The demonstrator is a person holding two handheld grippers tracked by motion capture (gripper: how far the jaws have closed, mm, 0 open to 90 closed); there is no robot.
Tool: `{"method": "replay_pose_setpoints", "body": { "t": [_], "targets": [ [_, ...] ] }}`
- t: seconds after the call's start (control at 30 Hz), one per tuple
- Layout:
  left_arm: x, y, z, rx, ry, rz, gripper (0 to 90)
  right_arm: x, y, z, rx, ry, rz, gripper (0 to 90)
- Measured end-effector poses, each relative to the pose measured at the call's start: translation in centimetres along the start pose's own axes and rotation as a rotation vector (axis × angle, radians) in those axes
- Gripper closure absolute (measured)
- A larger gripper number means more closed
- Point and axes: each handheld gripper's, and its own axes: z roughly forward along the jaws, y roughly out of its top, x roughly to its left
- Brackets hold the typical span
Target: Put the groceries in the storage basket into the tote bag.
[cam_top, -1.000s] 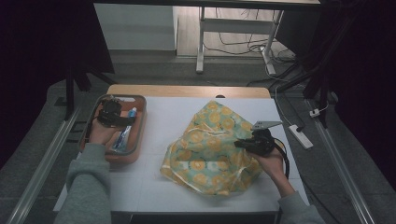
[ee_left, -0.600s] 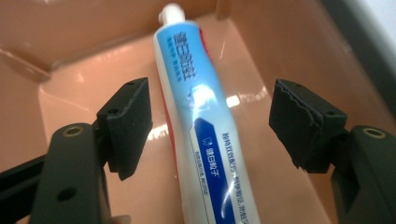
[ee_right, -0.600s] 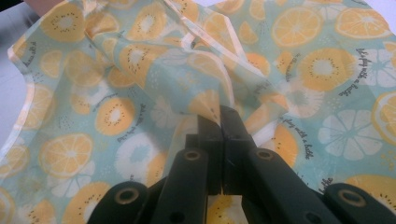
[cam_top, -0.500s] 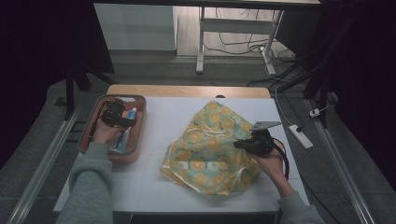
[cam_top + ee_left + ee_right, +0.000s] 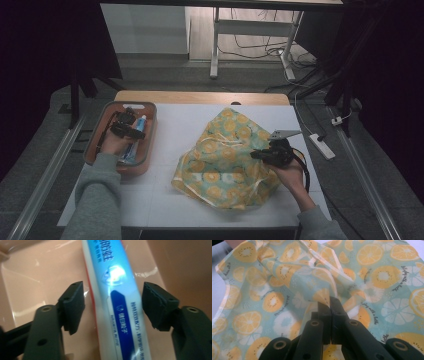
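Toothpaste tube (image 5: 117, 302) lies in the pink tray (image 5: 95, 145) at the worktop's (image 5: 170, 120) left edge, between the left gripper's (image 5: 113, 305) spread jaws. Right gripper (image 5: 330, 305) pinches the fruit-print bag (image 5: 225, 155) near the right edge.

Left gripper (image 5: 131, 130) now lies lower in the tray (image 5: 102, 116), nearer its front edge, jaws straddling the tube (image 5: 120, 302).
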Motion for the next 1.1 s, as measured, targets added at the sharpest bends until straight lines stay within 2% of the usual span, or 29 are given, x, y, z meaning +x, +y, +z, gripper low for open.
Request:
{"method": "replay_pose_setpoints", "body": {
  "t": [0.07, 0.2, 0.43, 0.57, 0.7, 0.77, 0.9, 1.03, 1.1],
  "targets": [
    [0.1, 0.0, 0.1, 0.004, -0.032, -0.008, 43.1, 0.0, 0.0, -0.1, -0.002, -0.003, -0.002, 88.4],
    [0.3, -0.1, 0.2, 0.012, -0.043, -0.024, 44.4, 0.0, 0.0, -0.1, -0.003, -0.007, -0.004, 88.4],
    [0.3, -0.2, -0.1, 0.028, -0.036, -0.017, 54.1, 0.0, 0.0, -0.3, -0.004, -0.011, -0.005, 88.3],
    [0.5, -0.3, -0.4, 0.019, -0.036, -0.030, 60.6, 0.0, 0.0, -0.4, -0.008, -0.012, -0.006, 88.2],
    [1.3, -0.6, -0.5, 0.017, -0.041, -0.051, 72.6, 0.0, 0.1, -0.5, -0.011, -0.014, -0.008, 88.1],
    [1.8, -0.8, -0.5, 0.008, -0.069, -0.065, 73.3, 0.0, 0.1, -0.5, -0.011, -0.015, -0.009, 88.1],
    [2.1, -0.9, -0.6, 0.000, -0.085, -0.071, 74.2, 0.0, 0.1, -0.4, -0.008, -0.015, -0.008, 88.1],
    [2.1, -1.0, -0.8, -0.009, -0.067, -0.064, 74.6, 0.1, 0.1, -0.4, -0.009, -0.015, -0.011, 88.1],
    [2.2, -1.0, -1.1, -0.030, -0.060, -0.052, 74.6, 0.1, 0.1, -0.5, -0.011, -0.014, -0.010, 88.1]
  ]
}}
